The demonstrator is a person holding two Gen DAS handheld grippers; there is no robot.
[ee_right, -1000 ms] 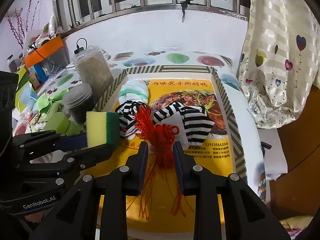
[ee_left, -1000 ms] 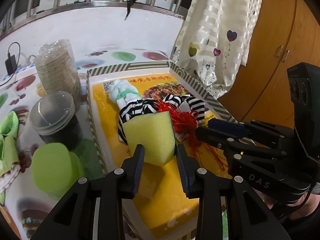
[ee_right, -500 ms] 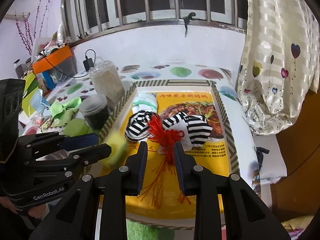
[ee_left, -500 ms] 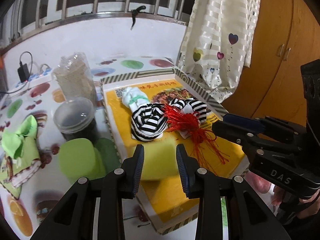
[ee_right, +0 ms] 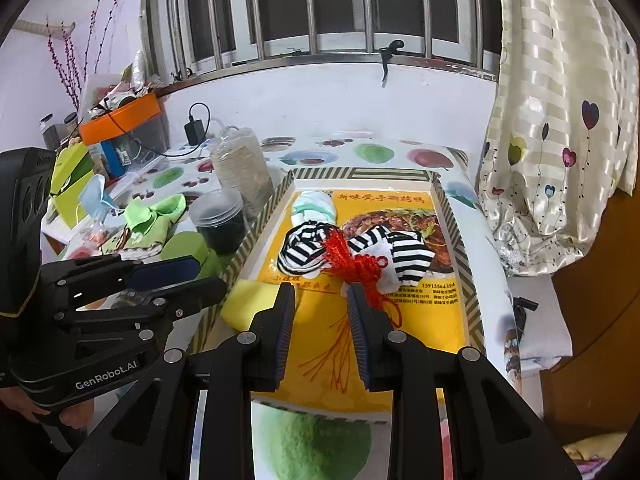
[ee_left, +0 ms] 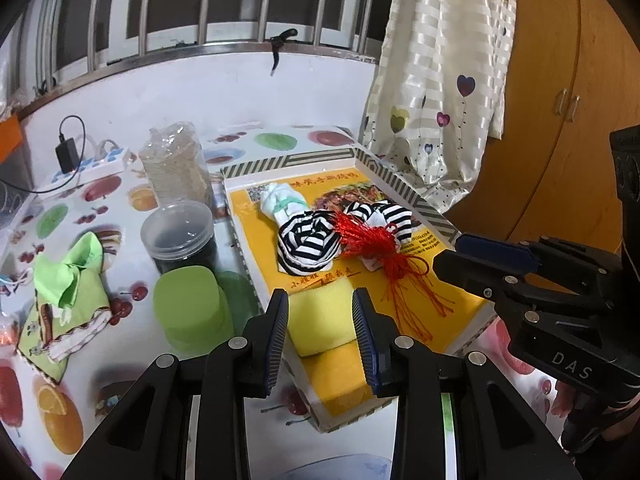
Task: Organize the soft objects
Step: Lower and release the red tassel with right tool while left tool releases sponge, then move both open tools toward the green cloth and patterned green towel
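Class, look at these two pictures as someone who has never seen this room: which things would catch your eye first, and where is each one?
First comes the red tassel knot, draped across the black-and-white striped cloth in the middle of the yellow-lined tray. Next is the yellow sponge on the tray's near end, seen between the fingers of the left claw. Left of the tray, a bright green lid lies on the fruit-print tablecloth.

Left claw (ee_left: 320, 330) and right claw (ee_right: 320, 326) hang side by side, jaws parted, angled downward.
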